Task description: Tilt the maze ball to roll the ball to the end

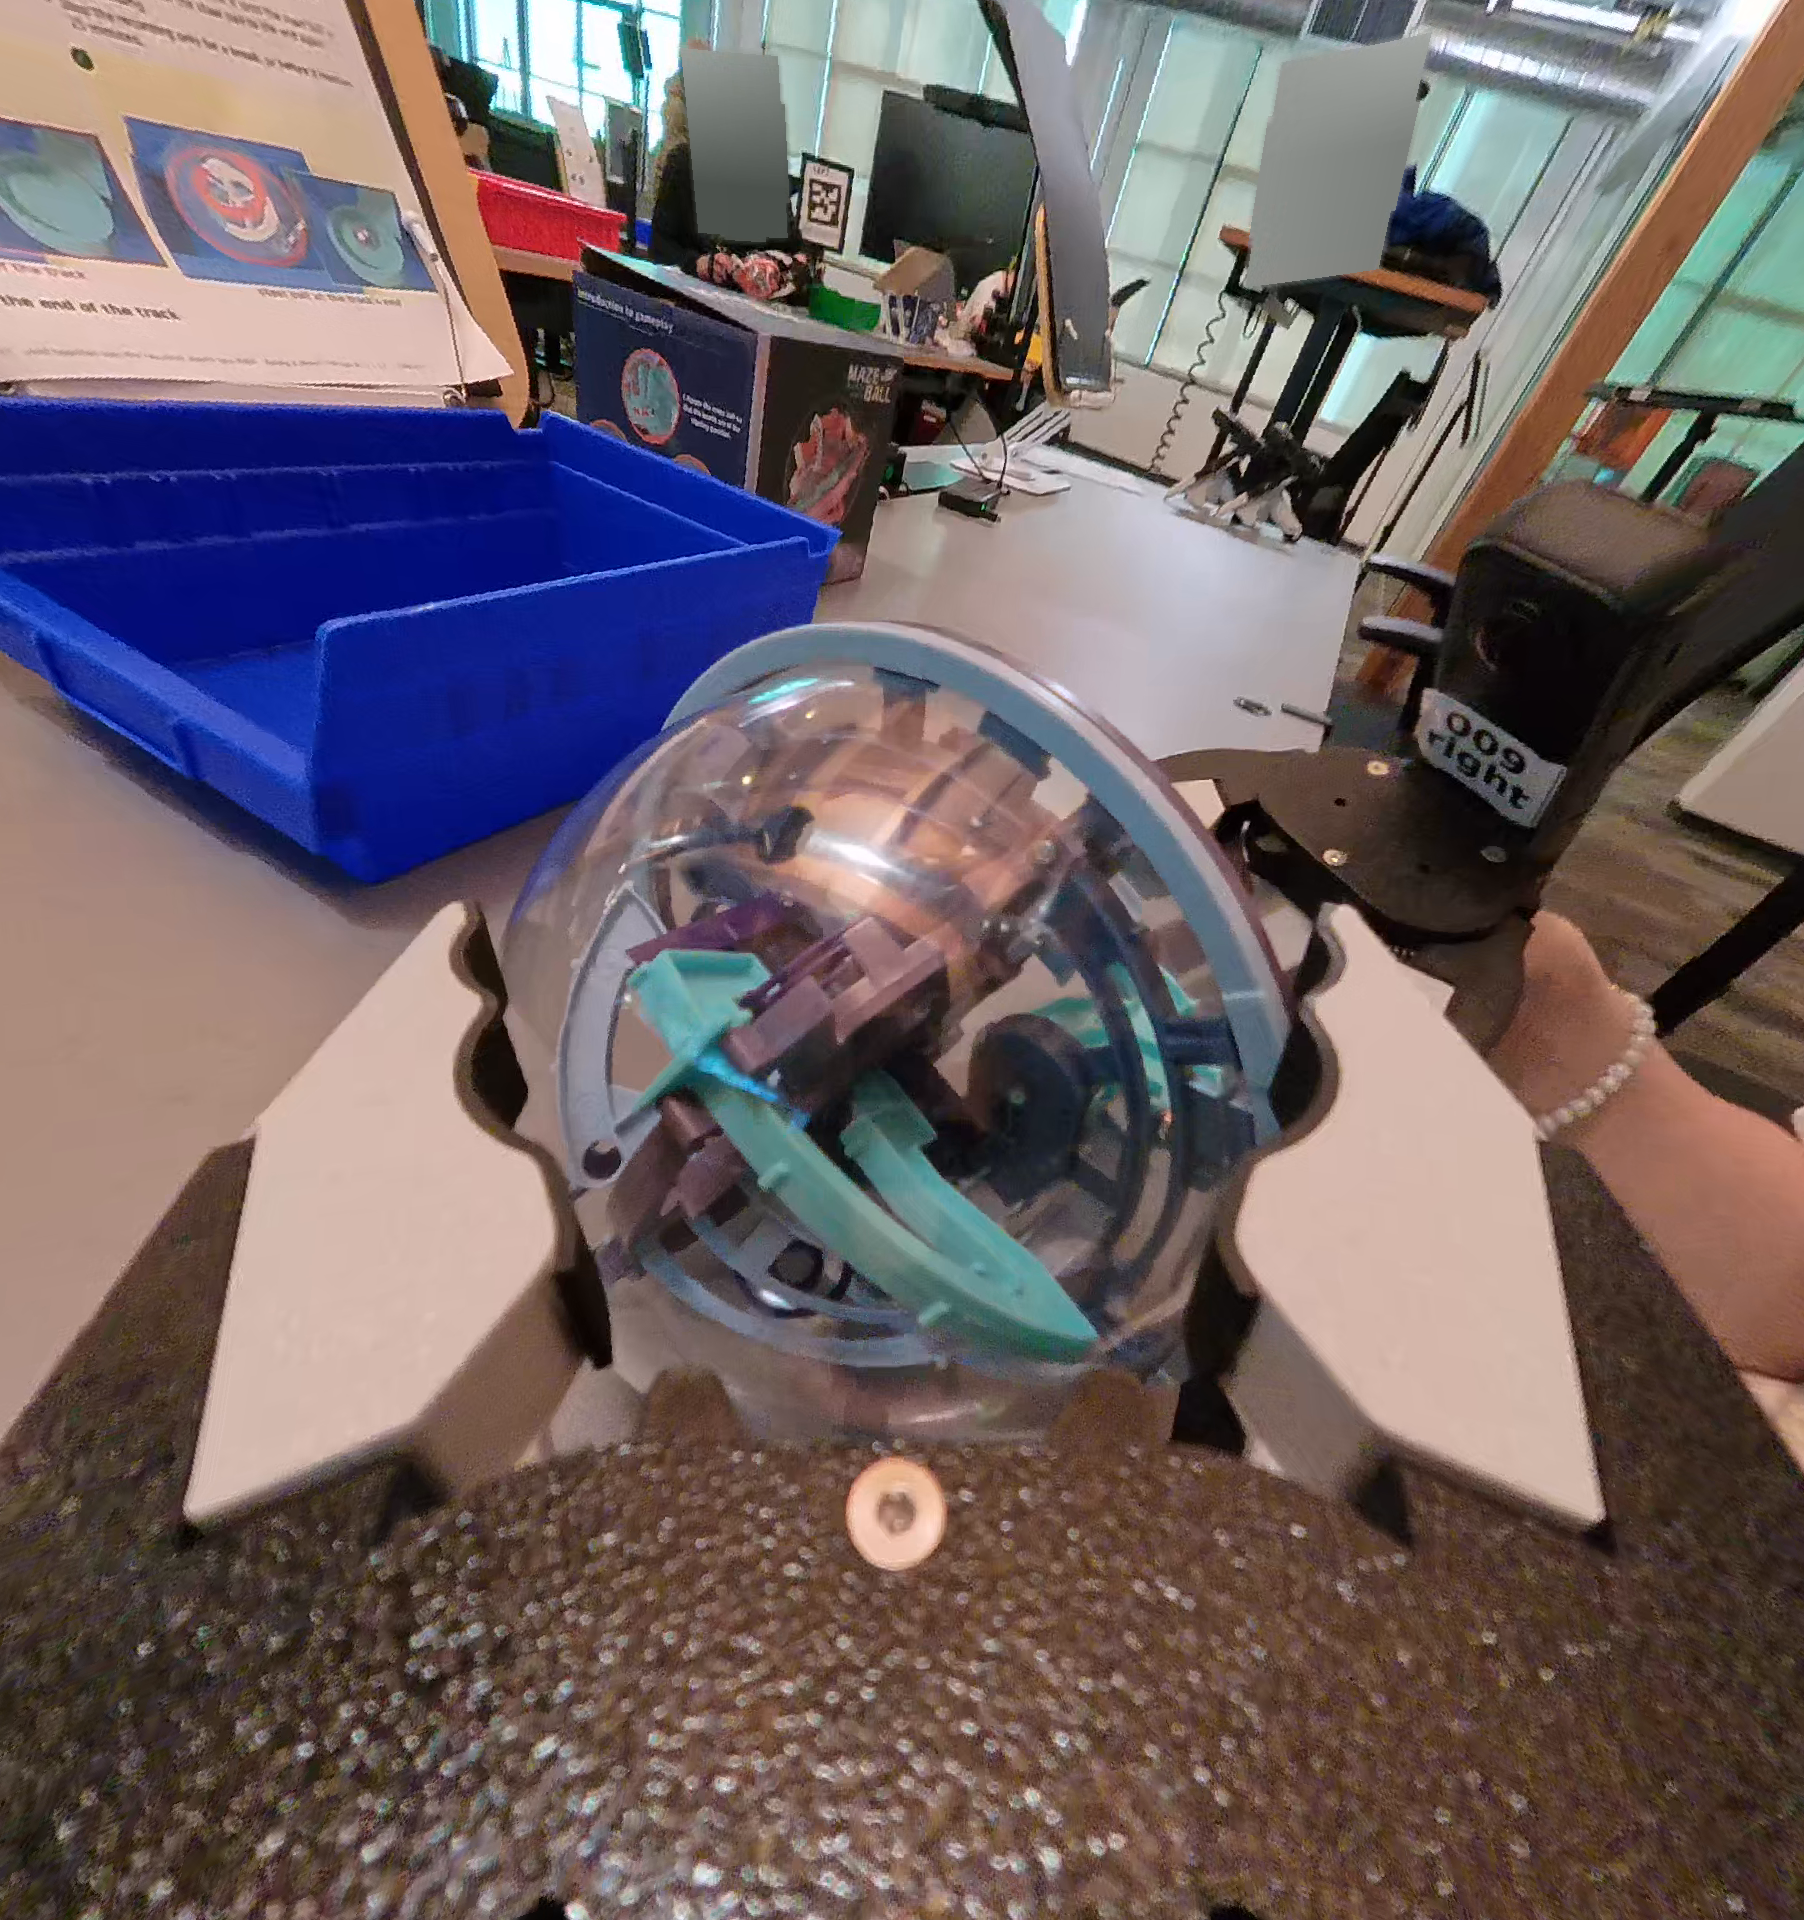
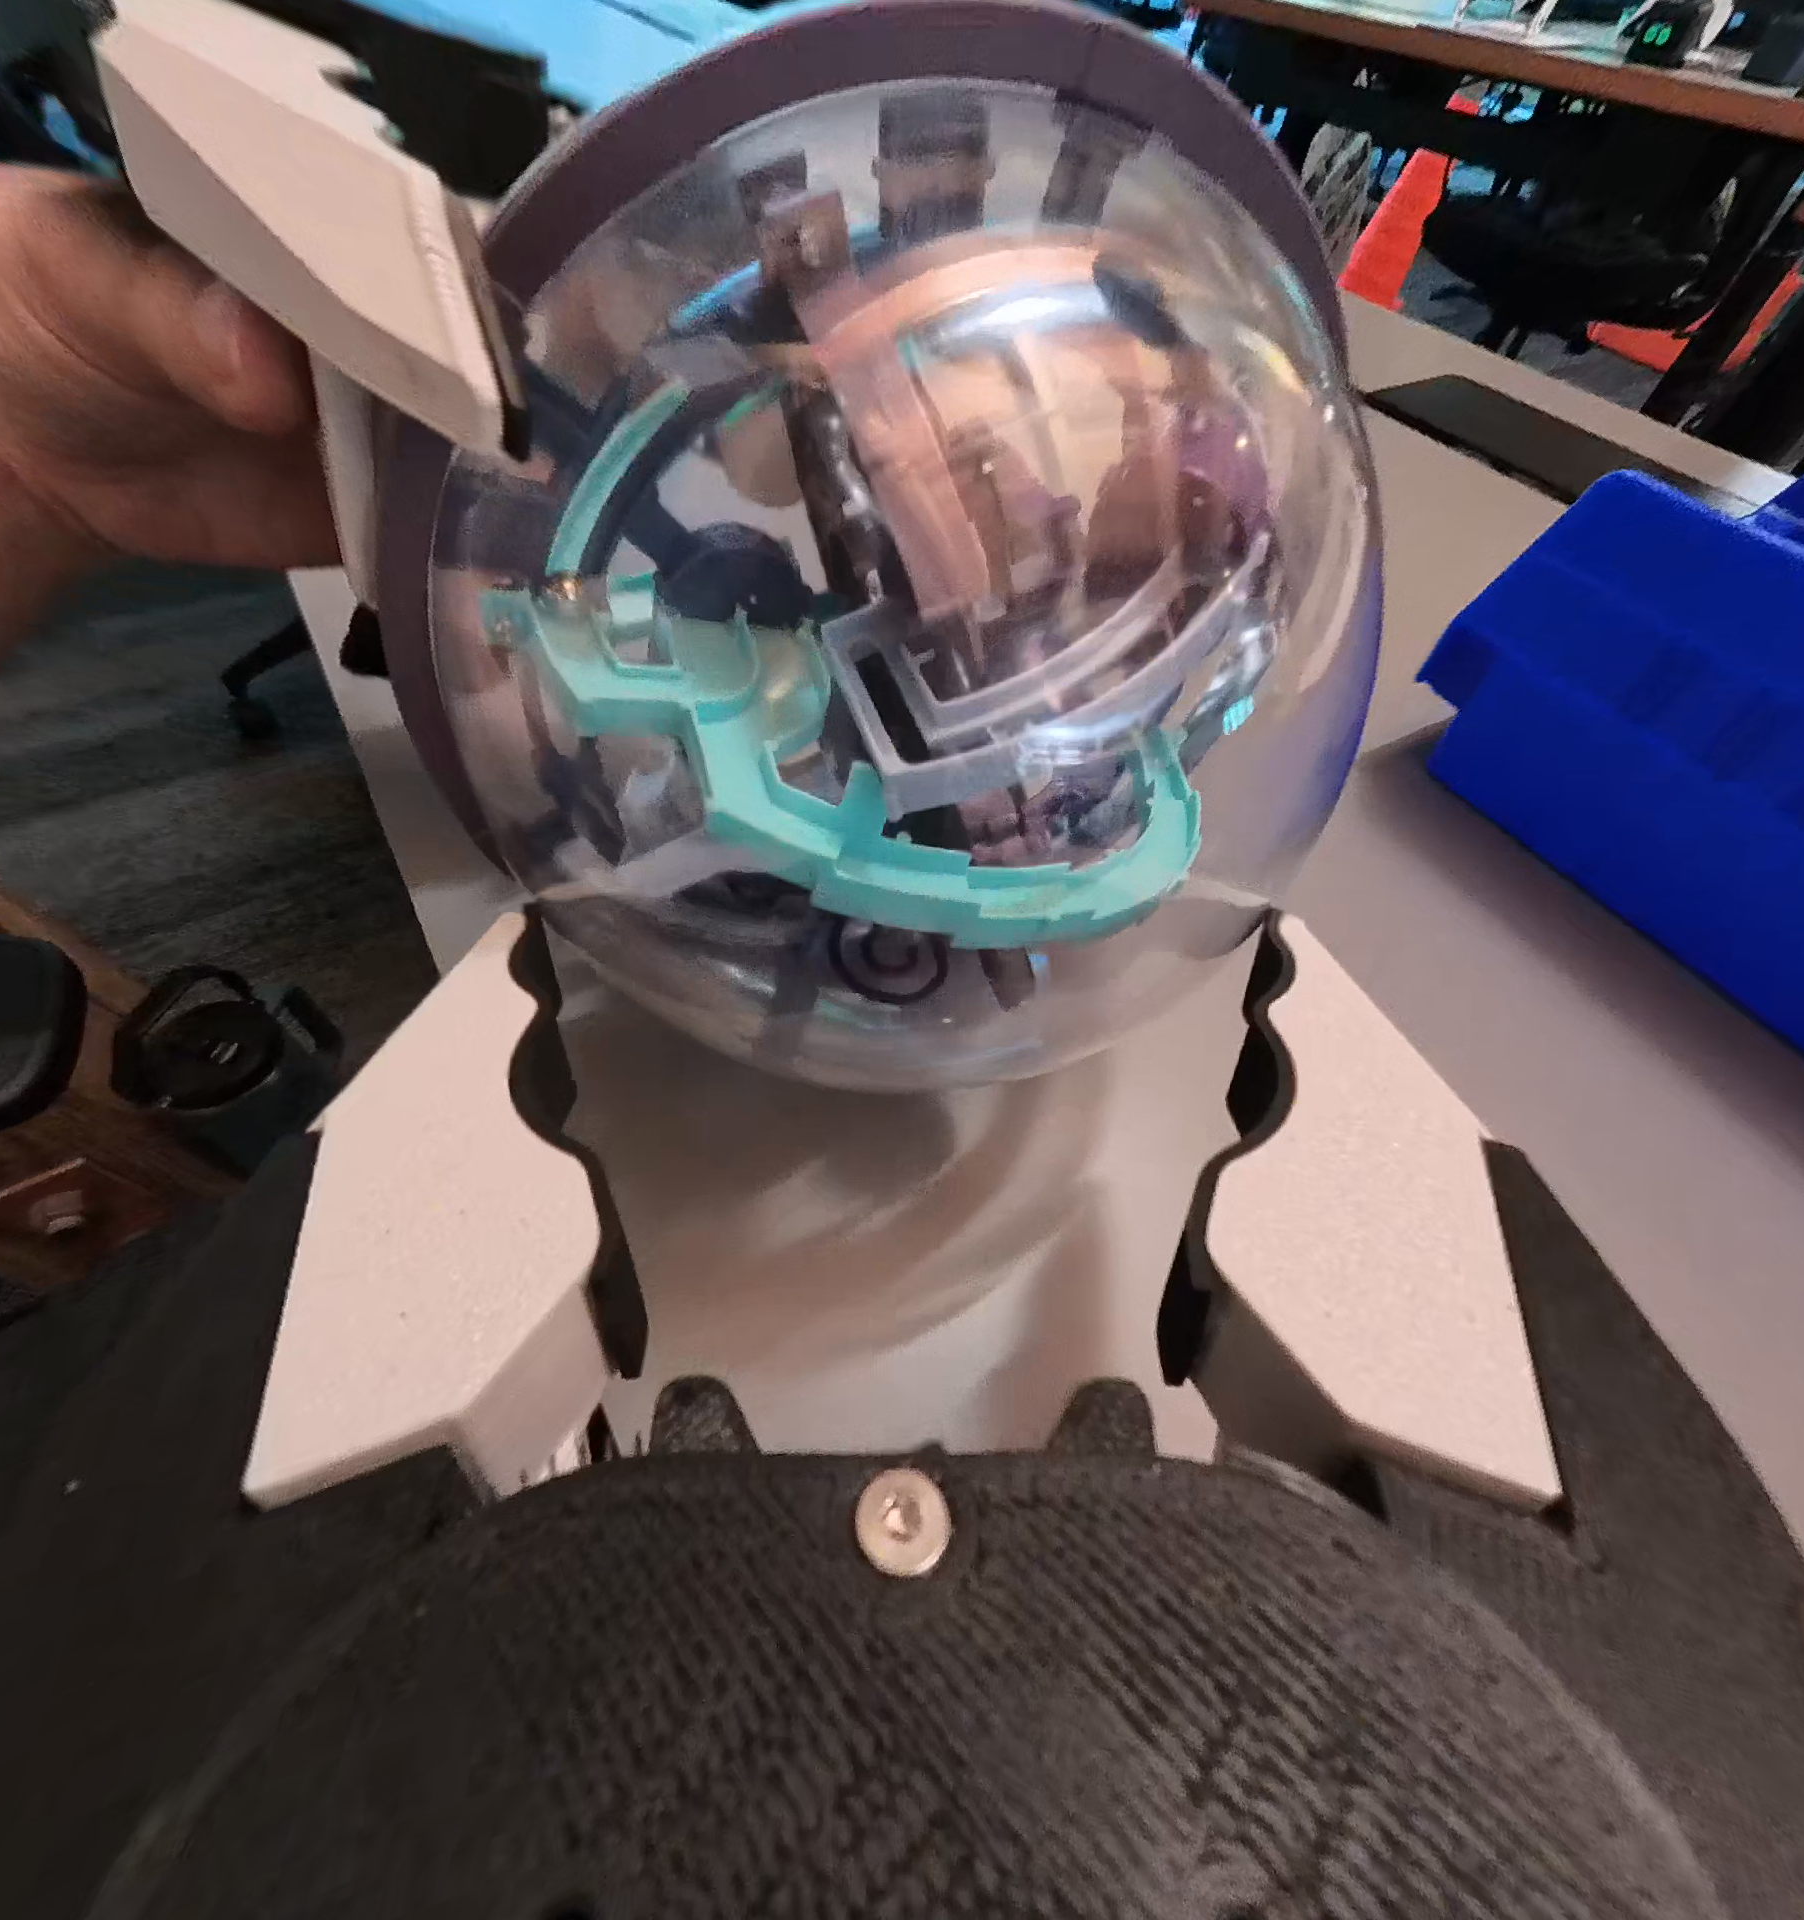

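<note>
Maze ball [image 1: 898, 997] sits clamped between the left hand-held gripper's [image 1: 893, 935] spread fingers, above the desk [image 1: 150, 987]. Right hand-held gripper [image 2: 898, 935] looks only to cradle its underside, fingertips at the shell. Smooth plastic could slip during tilting, sending the inner ball off-track.

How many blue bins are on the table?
1. The blue bin sits on the table, to the left behind the maze ball; the right wrist view shows the same bin at its right edge. Others may be out of view.
</note>
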The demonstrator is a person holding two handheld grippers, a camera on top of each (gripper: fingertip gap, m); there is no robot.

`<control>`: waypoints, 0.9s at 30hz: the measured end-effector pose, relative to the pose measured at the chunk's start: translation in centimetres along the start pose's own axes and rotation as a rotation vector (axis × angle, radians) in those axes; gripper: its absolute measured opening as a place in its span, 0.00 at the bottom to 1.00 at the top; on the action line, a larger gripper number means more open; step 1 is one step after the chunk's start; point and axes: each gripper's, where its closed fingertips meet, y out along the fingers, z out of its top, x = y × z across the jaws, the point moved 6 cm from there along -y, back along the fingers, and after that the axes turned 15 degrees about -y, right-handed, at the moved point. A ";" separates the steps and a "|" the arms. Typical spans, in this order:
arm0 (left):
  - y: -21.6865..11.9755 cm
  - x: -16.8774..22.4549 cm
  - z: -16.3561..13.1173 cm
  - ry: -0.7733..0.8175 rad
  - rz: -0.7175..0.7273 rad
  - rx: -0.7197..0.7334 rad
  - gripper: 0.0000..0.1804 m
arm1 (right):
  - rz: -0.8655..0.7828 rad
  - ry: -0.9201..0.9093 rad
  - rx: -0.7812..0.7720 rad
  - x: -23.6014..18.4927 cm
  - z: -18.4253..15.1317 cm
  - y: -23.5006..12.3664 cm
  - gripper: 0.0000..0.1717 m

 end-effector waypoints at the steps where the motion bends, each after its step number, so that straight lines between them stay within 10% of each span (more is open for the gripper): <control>1: 0.0 0.2 0.0 0.019 0.007 -0.010 0.80 | 0.014 -0.004 -0.009 -0.1 -0.1 -0.1 0.74; 27: -1.0 -1.1 0.2 -0.144 -0.039 0.049 0.79 | -0.017 -0.045 -0.003 -0.4 0.5 0.6 0.74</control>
